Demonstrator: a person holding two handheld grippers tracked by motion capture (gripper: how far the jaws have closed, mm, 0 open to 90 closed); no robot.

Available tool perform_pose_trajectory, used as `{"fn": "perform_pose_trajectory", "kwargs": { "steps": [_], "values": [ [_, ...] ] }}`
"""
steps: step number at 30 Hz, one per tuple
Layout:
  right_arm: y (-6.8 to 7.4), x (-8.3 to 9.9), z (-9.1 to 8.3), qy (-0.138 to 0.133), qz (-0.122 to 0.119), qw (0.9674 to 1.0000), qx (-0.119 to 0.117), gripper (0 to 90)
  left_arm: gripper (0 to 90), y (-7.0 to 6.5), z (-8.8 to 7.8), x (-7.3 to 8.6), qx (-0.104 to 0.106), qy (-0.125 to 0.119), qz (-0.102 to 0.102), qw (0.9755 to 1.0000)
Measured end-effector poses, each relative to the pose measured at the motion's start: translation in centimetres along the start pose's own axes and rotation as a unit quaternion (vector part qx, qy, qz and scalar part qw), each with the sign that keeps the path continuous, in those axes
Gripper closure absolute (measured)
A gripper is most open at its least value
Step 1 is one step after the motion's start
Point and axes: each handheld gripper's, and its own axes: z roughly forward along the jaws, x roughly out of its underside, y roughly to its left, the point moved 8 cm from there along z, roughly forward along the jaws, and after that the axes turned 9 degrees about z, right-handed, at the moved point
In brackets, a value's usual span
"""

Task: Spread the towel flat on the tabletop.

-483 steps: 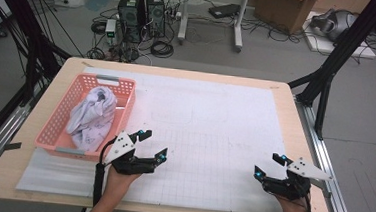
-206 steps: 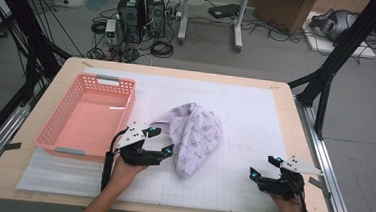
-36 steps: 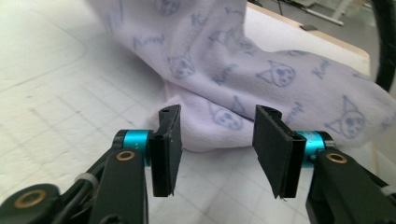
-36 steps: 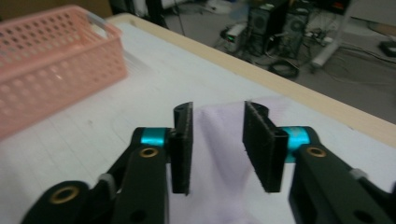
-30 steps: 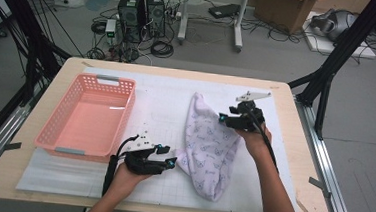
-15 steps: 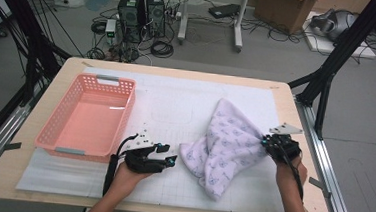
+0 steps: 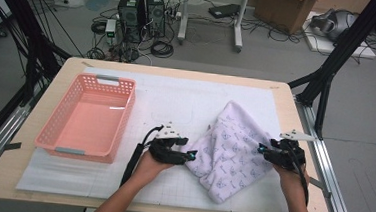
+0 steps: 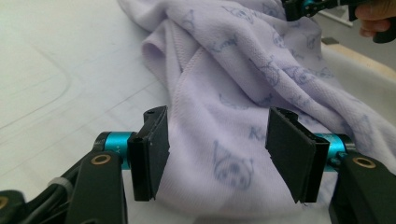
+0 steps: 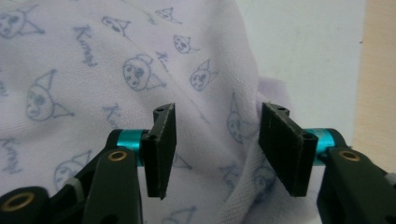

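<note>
A pale lilac garment (image 7: 233,152) printed with small cat faces is lying crumpled on the white mat (image 7: 176,97) covering the table (image 7: 52,84), toward the 4 o'clock part of the mat in the high view. The left gripper (image 7: 188,156) is sitting at the cloth's 9 o'clock edge; its jaws have just been opening and are standing spread, with a fold of fabric lying between them but not being pinched. The right gripper (image 7: 261,149) is resting at the cloth's 3 o'clock edge; its jaws have also just been opening and are standing apart over a hem, pressing nothing. A pink plastic basket (image 7: 58,139) is sitting well apart at the mat's 9 o'clock side
</note>
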Motion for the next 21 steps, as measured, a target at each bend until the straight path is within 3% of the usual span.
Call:
{"fn": "perform_pose_trajectory", "kwargs": {
  "steps": [1, 2, 4, 6, 7, 9, 11, 12, 13, 16, 18, 19, 21],
  "values": [
    [0.0, 0.1, 0.4, 0.008, -0.002, 1.0000, 0.002, 43.4, 39.7, 0.0, 1.3, 0.4, 0.003, 0.034, 0.009, 0.9994],
    [0.1, 0.2, 0.8, 0.015, -0.007, 0.9999, 0.004, 42.5, 39.6, 0.0, 1.3, 0.4, 0.003, 0.034, 0.009, 0.9994],
    [0.3, 0.5, 1.5, 0.033, -0.023, 0.9992, 0.007, 42.4, 44.1, -0.2, 2.6, 0.9, 0.007, 0.062, 0.015, 0.9980],
    [0.6, 0.8, 2.2, 0.049, -0.038, 0.9980, 0.007, 41.8, 61.1, -0.2, 2.6, 0.9, -0.003, 0.068, 0.027, 0.9974],
    [0.8, 1.0, 2.6, 0.060, -0.048, 0.9970, 0.006, 43.2, 79.0, -0.1, 2.5, 1.0, -0.008, 0.072, 0.033, 0.9968],
    [1.3, 1.3, 3.2, 0.079, -0.065, 0.9947, -0.001, 55.4, 82.8, -0.1, 1.9, 1.1, -0.002, 0.079, 0.024, 0.9966],
    [1.9, 1.0, 3.2, 0.092, -0.090, 0.9914, -0.024, 80.8, 83.3, -0.1, 0.2, 1.0, -0.003, 0.061, 0.017, 0.9980],
    [2.3, 0.7, 3.1, 0.090, -0.110, 0.9896, -0.021, 84.9, 83.4, -0.1, 0.2, 1.0, -0.003, 0.061, 0.017, 0.9980],
    [2.6, 0.0, 3.0, 0.075, -0.119, 0.9898, -0.022, 85.5, 83.4, -0.3, -1.3, 1.1, -0.006, 0.052, 0.019, 0.9985],
    [3.2, -3.1, 2.8, 0.019, -0.099, 0.9941, -0.039, 86.1, 83.4, -0.6, -3.6, 1.7, -0.007, 0.038, 0.014, 0.9991],
    [3.7, -5.4, 2.9, -0.013, -0.092, 0.9947, -0.045, 86.2, 83.4, -0.6, -4.3, 1.9, -0.009, 0.034, 0.012, 0.9993],
    [3.9, -6.4, 3.2, -0.025, -0.092, 0.9945, -0.044, 86.3, 83.4, -0.6, -5.6, 2.5, -0.017, 0.029, 0.008, 0.9994],
    [4.3, -8.3, 4.0, -0.039, -0.093, 0.9943, -0.036, 86.4, 83.4, -0.4, -6.7, 3.0, -0.025, 0.025, 0.002, 0.9994]
  ]
}}
